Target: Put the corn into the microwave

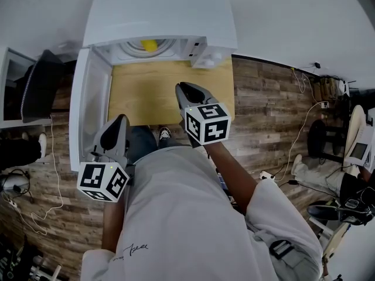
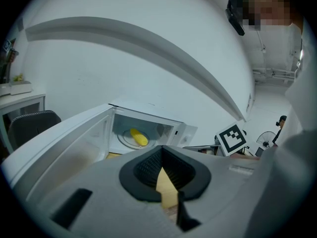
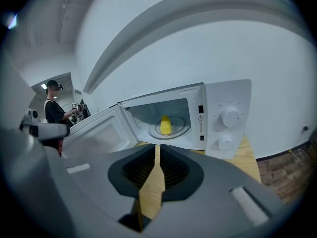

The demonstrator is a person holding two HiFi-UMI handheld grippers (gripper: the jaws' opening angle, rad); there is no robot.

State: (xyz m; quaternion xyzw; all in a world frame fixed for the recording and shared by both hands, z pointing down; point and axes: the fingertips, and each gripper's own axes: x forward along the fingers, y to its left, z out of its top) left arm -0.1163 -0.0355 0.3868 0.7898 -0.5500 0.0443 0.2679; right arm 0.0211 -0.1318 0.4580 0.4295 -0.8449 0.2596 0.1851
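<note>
Bright, even light is seen in all three views, much of it thrown back off the white wall [image 3: 198, 43]. No hard glare is picked up, though the microwave [image 1: 158, 10] top is nearly washed out in the head view. Only faint, soft shadow is laid on the wooden table [image 1: 152, 92]. Heavy fisheye bending is noted: straight edges are bowed, and the corners of both gripper views are blacked out in a round vignette. The left gripper [image 2: 162, 152] and right gripper [image 3: 157, 152] are rendered soft, too near for focus. The corn [image 3: 166, 125] is kept fairly crisp and well lit.
</note>
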